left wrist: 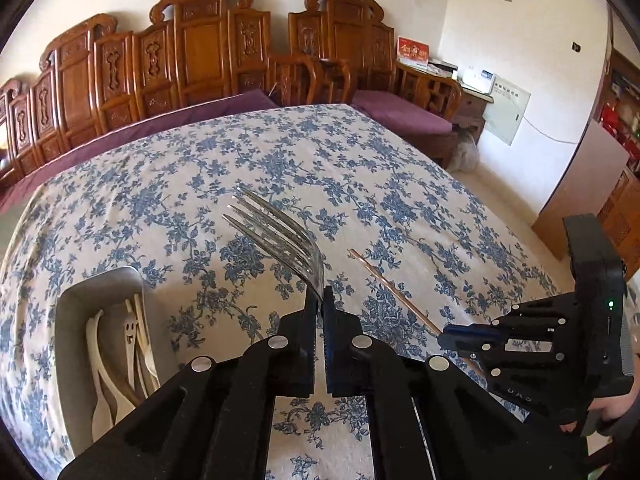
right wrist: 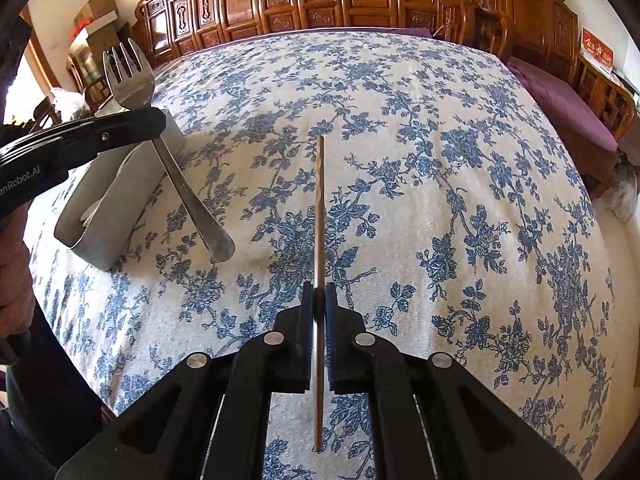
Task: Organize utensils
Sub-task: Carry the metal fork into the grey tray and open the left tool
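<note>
- Left gripper clamped tight on a metal fork at the neck, prongs pointing up and away, handle hanging below, clear of the table.
- Right gripper pinched shut on a thin wooden chopstick, gripped partway along, its tip raised over the middle of the table.
- Metal bin standing near the table's left edge, pale plastic spoons and forks already inside.
- Best judged: bring the fork over the bin's open top, tip it handle-down, lower until well inside the walls, only then ease the grip.
- Worth keeping the chopstick level and well apart from the fork on the way over, one piece in at a time.
- Risk: a narrow hold on the fork's neck, so possible swinging if turned fast.
- Table covered with a cream cloth in blue flower print, bare elsewhere.
- Beyond the far edge: carved wooden benches with purple cushions, pale walls, a wall cabinet at right.
</note>
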`<action>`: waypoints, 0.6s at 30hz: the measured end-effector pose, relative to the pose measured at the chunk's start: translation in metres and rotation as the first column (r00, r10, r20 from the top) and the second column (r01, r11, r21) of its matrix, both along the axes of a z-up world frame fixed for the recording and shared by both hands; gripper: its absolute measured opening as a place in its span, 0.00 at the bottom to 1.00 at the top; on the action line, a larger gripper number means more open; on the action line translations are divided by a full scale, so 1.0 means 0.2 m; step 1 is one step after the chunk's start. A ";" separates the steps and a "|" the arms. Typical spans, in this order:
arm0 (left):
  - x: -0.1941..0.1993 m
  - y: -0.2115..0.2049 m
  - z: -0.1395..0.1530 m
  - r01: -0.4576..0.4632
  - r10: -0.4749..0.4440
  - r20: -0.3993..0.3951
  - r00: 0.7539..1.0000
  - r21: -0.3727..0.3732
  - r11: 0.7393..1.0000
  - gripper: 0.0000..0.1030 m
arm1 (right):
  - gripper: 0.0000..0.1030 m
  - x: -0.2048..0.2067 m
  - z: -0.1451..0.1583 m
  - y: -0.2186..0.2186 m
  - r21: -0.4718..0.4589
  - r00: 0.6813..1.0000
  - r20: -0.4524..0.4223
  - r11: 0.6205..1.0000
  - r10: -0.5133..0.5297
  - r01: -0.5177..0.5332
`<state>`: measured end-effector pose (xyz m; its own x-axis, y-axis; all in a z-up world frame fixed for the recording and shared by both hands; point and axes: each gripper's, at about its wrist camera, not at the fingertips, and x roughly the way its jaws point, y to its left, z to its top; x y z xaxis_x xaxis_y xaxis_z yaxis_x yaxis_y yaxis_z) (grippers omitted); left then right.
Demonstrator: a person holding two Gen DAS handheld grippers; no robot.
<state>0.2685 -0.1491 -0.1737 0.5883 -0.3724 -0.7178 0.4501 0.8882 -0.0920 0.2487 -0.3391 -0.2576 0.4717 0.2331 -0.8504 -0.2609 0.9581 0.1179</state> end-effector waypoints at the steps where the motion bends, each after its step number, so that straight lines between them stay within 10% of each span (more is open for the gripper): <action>1: 0.00 0.01 0.01 -0.003 0.003 -0.003 1.000 -0.003 1.000 0.02 | 0.06 0.00 0.01 0.00 -0.001 1.000 0.002 1.000 0.001 -0.001; 18: -0.19 0.36 0.26 -0.102 0.103 0.030 0.994 -0.009 0.995 0.02 | 0.06 -0.03 0.15 0.28 0.013 0.995 0.068 0.997 0.069 -0.070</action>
